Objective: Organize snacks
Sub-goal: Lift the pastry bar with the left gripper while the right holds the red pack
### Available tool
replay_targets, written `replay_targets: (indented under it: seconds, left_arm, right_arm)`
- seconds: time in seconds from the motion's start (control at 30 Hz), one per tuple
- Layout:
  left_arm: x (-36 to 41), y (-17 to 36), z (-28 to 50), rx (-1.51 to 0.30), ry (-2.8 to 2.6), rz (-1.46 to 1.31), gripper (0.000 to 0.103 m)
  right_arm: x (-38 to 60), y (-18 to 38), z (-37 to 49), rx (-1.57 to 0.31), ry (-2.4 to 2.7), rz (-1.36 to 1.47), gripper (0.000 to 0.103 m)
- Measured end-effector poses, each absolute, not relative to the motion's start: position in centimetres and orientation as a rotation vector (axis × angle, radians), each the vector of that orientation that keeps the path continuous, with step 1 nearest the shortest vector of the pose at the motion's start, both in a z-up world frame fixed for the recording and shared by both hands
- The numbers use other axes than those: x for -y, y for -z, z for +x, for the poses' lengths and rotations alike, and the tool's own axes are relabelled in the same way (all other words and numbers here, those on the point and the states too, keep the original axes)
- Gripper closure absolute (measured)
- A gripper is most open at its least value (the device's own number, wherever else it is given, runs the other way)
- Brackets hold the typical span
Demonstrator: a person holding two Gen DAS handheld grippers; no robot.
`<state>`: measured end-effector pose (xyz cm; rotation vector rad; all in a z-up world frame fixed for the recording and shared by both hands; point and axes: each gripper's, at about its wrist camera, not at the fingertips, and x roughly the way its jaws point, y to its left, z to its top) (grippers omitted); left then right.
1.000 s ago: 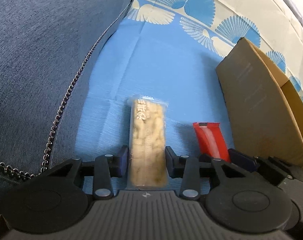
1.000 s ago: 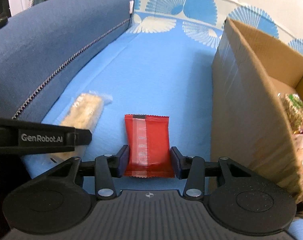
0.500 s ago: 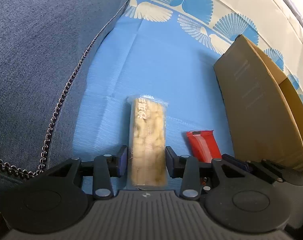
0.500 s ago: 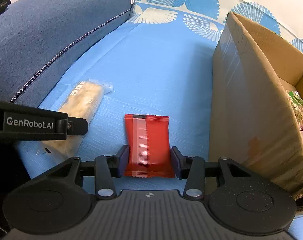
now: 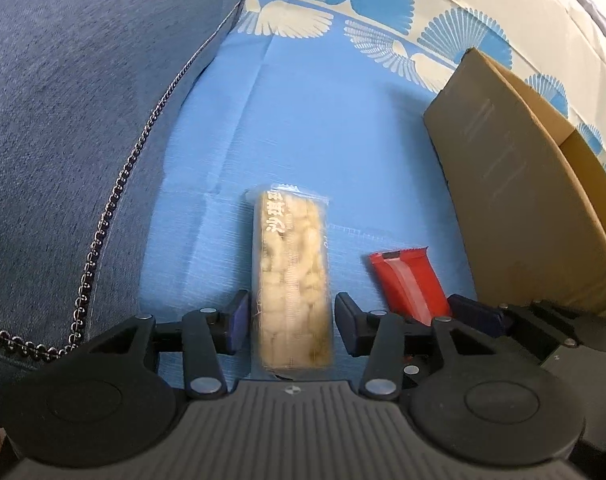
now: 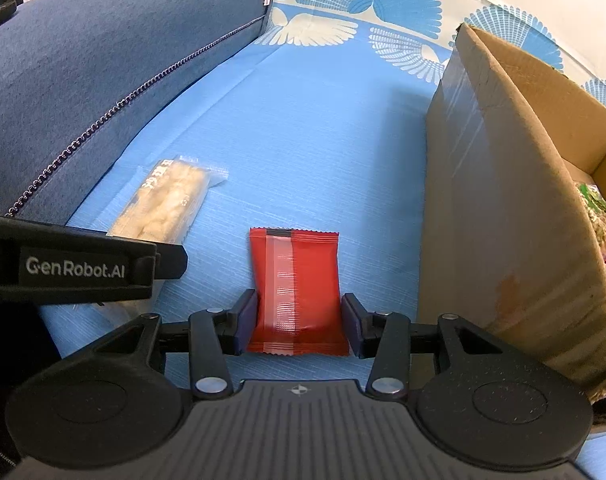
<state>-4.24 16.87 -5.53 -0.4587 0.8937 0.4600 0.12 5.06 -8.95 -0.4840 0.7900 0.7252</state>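
Left gripper (image 5: 290, 320) straddles the beige bar (image 5: 290, 280) — jaws parted, small gaps either side. Right gripper (image 6: 299, 324) open around the red pack (image 6: 295, 292) — both on the blue cloth (image 6: 303, 152), box (image 6: 503, 220) just beside.

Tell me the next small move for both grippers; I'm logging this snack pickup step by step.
Probably close both. The left gripper straddles the beige snack bar and the right gripper straddles the red packet, jaws open with slight gaps. Both lie flat on the blue cloth.
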Motion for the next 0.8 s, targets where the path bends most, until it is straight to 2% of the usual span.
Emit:
replay_targets:
  seconds: [0.1, 0.8]
  left_arm:
    - [-16.8, 5.6, -4.2, -0.89, -0.47, -0.455, 0.06]
    - [-17.4, 4.6, -5.9, -0.799, -0.468, -0.519, 0.063]
  right_arm:
    - [-5.1, 9.0, 0.1, -0.789, -0.725, -0.484, 0.056]
    - [-4.4, 6.5, -0.6, -0.704, -0.747, -0.437, 0.057]
